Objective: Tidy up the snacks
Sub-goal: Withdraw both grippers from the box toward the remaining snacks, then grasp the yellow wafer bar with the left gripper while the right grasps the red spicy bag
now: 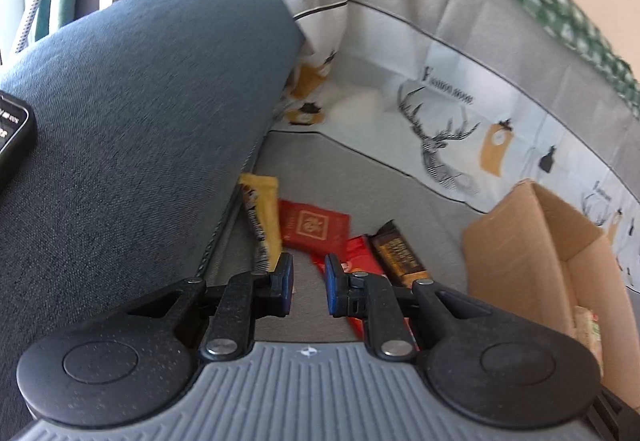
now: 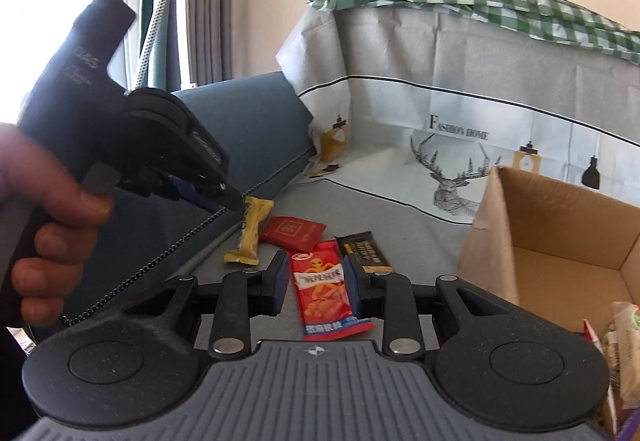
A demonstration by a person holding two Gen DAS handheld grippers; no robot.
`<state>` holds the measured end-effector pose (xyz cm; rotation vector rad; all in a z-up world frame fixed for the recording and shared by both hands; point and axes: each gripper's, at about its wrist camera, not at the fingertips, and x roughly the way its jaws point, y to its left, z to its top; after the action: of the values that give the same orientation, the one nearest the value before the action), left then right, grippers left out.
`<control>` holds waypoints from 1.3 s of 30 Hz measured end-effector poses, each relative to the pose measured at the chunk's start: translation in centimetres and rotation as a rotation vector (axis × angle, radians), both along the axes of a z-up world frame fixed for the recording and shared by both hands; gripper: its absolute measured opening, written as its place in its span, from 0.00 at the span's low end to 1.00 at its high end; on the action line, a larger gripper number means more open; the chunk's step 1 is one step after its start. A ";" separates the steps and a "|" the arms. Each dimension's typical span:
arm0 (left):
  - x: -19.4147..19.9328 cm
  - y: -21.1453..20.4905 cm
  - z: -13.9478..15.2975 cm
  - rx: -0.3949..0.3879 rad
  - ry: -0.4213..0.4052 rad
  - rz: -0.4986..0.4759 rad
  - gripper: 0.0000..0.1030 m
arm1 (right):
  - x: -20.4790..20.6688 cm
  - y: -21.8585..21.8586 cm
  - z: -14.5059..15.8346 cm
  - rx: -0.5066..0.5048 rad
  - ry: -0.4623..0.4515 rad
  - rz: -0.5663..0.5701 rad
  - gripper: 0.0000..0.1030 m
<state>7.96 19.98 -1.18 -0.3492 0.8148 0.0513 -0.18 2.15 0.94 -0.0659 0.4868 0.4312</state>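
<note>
Snacks lie loose on the grey sofa seat point(image 2: 400, 237): nearest, the red peanut packet point(image 2: 326, 293) sits between the right gripper's point(image 2: 316, 281) released fingers, seemingly lined up for pickup. Farther, the left gripper point(image 1: 308, 283), fingers parted and empty, hovers above the yellow bar point(image 2: 250, 235) by the seat's left edge; the cardboard box point(image 2: 560, 237) waits right.

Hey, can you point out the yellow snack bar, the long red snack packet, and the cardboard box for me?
Yellow snack bar point(image 2: 251, 233): right wrist view, middle of wrapper.
Long red snack packet point(image 2: 323, 289): right wrist view, printed front.
Cardboard box point(image 2: 568, 217): right wrist view, inner back wall.
</note>
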 end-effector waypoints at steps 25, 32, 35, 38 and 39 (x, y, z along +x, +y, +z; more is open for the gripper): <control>4.4 -0.6 -2.9 0.037 0.118 0.059 0.28 | 6.7 3.6 -6.3 -0.062 0.154 -0.028 0.67; 6.2 -1.3 -4.2 0.055 0.161 0.071 0.43 | 9.1 3.9 -7.8 -0.088 0.201 -0.058 0.78; 7.0 -1.4 -4.9 0.055 0.179 0.083 0.49 | 10.1 3.9 -8.6 -0.085 0.235 -0.069 0.79; 7.8 -1.6 -5.5 0.066 0.195 0.092 0.53 | 10.8 3.8 -9.2 -0.081 0.256 -0.086 0.80; 8.0 -1.5 -5.8 0.063 0.202 0.095 0.53 | 10.9 3.7 -9.2 -0.080 0.256 -0.088 0.81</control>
<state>15.97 18.45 -6.94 -0.3265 0.9936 0.2029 10.76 5.89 -8.30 -0.0666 0.7563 0.3352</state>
